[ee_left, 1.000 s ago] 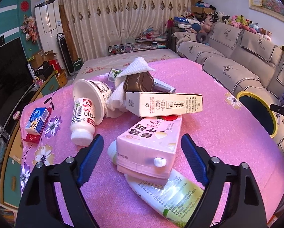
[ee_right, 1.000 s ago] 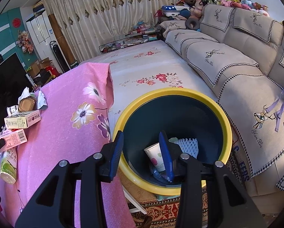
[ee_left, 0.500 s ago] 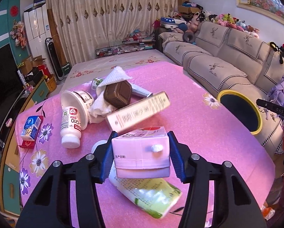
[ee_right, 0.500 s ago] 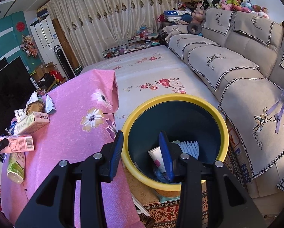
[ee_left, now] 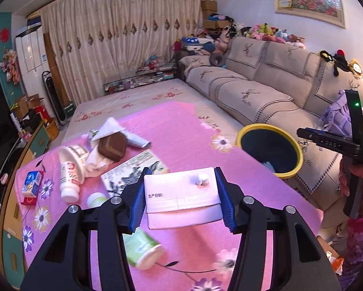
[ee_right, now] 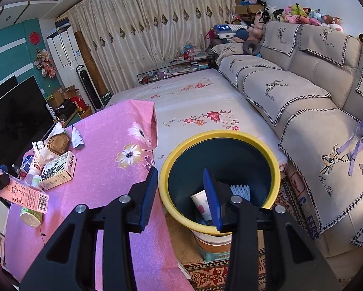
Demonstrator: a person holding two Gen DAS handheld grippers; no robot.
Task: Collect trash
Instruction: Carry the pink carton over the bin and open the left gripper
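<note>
Pink milk carton (ee_left: 183, 197) is sitting pinched in our left gripper (ee_left: 180, 202) above the table (ee_left: 181, 133); our right gripper (ee_right: 181, 198) is hanging spread and empty over the bin (ee_right: 220, 135). We are risking a slip if it tilts.

Green bottle (ee_left: 142, 249) blurred, its label unreadable, partly hidden behind the left fingers (ee_left: 135, 203). Bin (ee_right: 220, 167) contents partly hidden by the right fingers (ee_right: 211, 201).

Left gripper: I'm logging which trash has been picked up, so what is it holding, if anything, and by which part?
The left gripper holds the pink milk carton, its pads clamped on the two side faces at the capped top end.
</note>
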